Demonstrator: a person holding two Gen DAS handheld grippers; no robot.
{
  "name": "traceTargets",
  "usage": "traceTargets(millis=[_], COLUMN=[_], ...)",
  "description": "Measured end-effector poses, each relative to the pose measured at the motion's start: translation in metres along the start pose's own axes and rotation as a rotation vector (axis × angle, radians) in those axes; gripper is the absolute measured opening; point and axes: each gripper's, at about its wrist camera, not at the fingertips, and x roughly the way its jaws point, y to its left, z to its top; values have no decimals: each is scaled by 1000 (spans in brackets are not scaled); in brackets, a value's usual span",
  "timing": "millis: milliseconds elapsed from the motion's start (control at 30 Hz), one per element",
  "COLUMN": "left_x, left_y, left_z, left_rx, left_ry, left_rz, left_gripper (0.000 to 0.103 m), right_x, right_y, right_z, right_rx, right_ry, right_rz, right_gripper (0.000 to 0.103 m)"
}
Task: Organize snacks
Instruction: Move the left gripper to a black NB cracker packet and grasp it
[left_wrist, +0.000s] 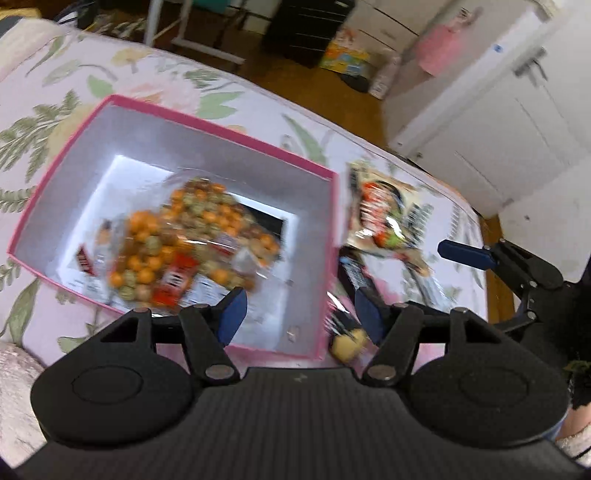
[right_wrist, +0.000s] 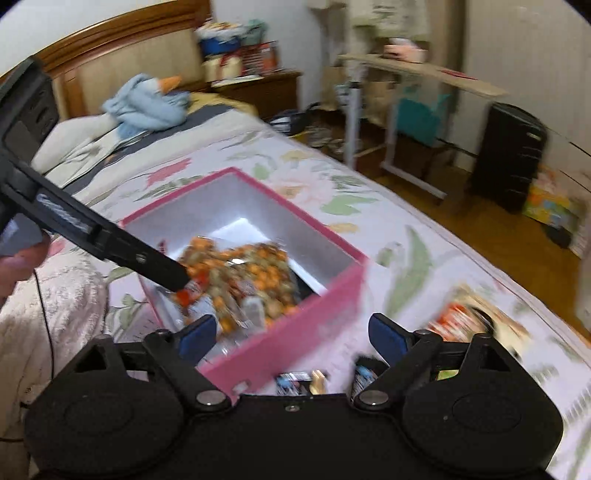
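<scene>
A pink box (left_wrist: 334, 236) with a white inside stands on the floral bedspread. In it lies a clear bag of orange and green snack balls (left_wrist: 177, 243), also seen in the right wrist view (right_wrist: 243, 273). My left gripper (left_wrist: 301, 314) hangs open over the box's near right corner, holding nothing. My right gripper (right_wrist: 293, 336) is open and empty above the box's near wall (right_wrist: 295, 332). One of its fingers (left_wrist: 465, 254) shows right of the box. A red and green snack packet (left_wrist: 388, 221) lies on the bed beside the box, with dark packets (right_wrist: 291, 382) nearer.
A small yellowish item (left_wrist: 349, 343) lies by the box corner. The bed's edge runs along the right, with wooden floor (right_wrist: 480, 221), a side table (right_wrist: 406, 70) and a black tower unit (right_wrist: 509, 155) beyond. A plush goose (right_wrist: 147, 103) lies near the headboard.
</scene>
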Motion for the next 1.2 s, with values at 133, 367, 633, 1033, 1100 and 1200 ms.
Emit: traceTargets(millis=[133, 367, 633, 1033, 1100, 1200], left_x=[3, 24, 55, 131, 142, 153], left_y=[-31, -66, -70, -48, -45, -41], left_z=[-16, -47, -74, -91, -91, -93], left_rx=[69, 89, 38, -90, -114, -143], left_ry=[30, 88, 24, 49, 51, 58], left_rz=[-29, -84, -45, 34, 24, 31], left_gripper=[61, 61, 60, 59, 59, 59], right_x=[-23, -30, 4, 78, 85, 89], right_y=[-3, 4, 16, 19, 16, 10], right_z=[-22, -56, -97, -123, -125, -129], right_rx=[4, -11, -40, -109, -119, -103], right_ry=[-6, -11, 5, 43, 49, 52], right_rz=[-50, -19, 65, -34, -55, -51], right_gripper=[82, 71, 70, 66, 67, 67])
